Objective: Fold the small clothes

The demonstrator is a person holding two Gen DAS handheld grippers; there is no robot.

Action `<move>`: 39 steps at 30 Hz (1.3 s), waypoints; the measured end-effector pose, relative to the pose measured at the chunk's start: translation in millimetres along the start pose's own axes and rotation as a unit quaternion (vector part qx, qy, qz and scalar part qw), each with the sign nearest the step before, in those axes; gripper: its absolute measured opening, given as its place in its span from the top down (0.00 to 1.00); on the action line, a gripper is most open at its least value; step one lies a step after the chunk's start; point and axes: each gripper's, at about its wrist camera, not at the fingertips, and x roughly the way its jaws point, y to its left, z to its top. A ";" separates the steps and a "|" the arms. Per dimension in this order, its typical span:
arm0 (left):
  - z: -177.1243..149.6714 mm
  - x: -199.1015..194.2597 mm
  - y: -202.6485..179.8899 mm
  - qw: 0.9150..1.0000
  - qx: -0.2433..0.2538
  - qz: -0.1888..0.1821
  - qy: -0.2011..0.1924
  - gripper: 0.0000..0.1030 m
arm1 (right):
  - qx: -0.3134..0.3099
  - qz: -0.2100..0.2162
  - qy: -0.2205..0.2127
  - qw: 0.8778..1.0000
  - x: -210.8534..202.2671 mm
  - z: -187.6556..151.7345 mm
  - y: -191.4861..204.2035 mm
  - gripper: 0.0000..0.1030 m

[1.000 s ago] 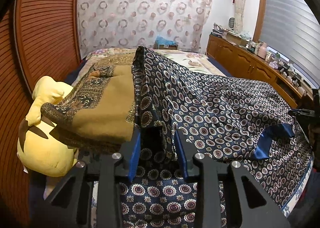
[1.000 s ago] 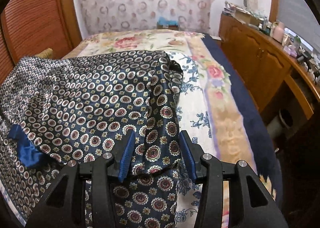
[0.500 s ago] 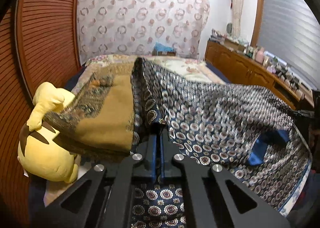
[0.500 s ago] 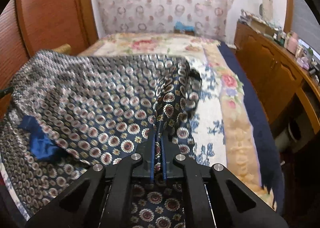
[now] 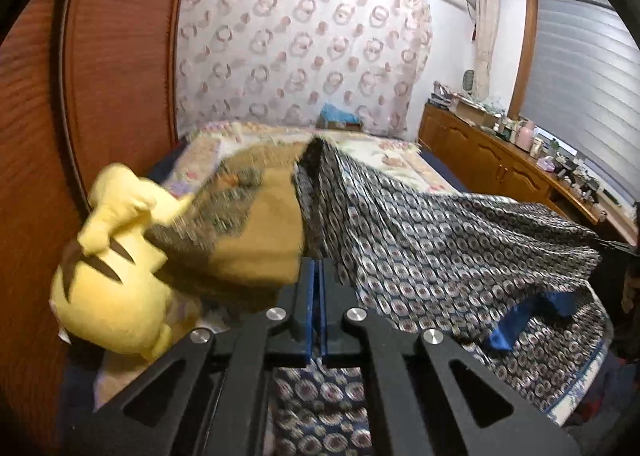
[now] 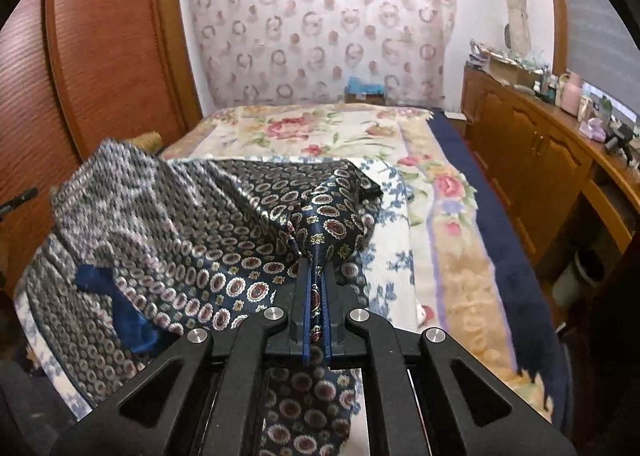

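Observation:
A dark blue garment with a round medallion print [image 5: 440, 252] [image 6: 224, 248] lies spread on the bed, its near edge lifted at both ends. My left gripper [image 5: 318, 268] is shut on that edge at its left end. My right gripper [image 6: 316, 272] is shut on a pinched fold at the right end, the cloth rising into a ridge ahead of it. A plain blue lining patch [image 5: 528, 316] [image 6: 124, 308] shows under the raised cloth. Beside the garment lies a mustard cloth with a dark patterned border [image 5: 256, 232].
A yellow plush toy [image 5: 112, 288] sits at the bed's left edge against the wooden wardrobe [image 5: 80, 96]. The floral bedspread [image 6: 320, 128] stretches to a curtained wall. A wooden cabinet [image 6: 532, 160] crowded with small items runs along the right.
Both grippers went from open to shut on the garment's near edge. Both then rose, pulling the cloth up off the bed into ridges.

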 end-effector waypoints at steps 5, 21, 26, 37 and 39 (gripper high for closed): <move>-19.0 12.8 -5.8 0.999 -0.002 -0.011 0.034 0.82 | 0.007 -0.001 0.006 1.000 12.3 -2.9 -0.3 0.99; -24.8 60.6 -35.4 0.993 -0.027 -0.058 0.099 0.86 | -0.004 -0.014 0.020 1.000 28.2 -11.7 7.6 0.99; -17.3 37.0 -39.8 0.997 -0.012 -0.054 0.053 1.00 | 0.002 -0.009 0.014 1.000 25.3 -12.3 5.5 0.99; -23.0 -22.9 -30.4 0.999 -0.008 -0.044 0.024 1.00 | 0.004 0.014 0.018 1.000 -19.6 -26.6 9.4 0.99; -29.8 -27.5 -33.2 0.999 -0.003 -0.037 0.026 1.00 | 0.011 0.018 0.023 0.999 -27.1 -35.4 10.2 0.99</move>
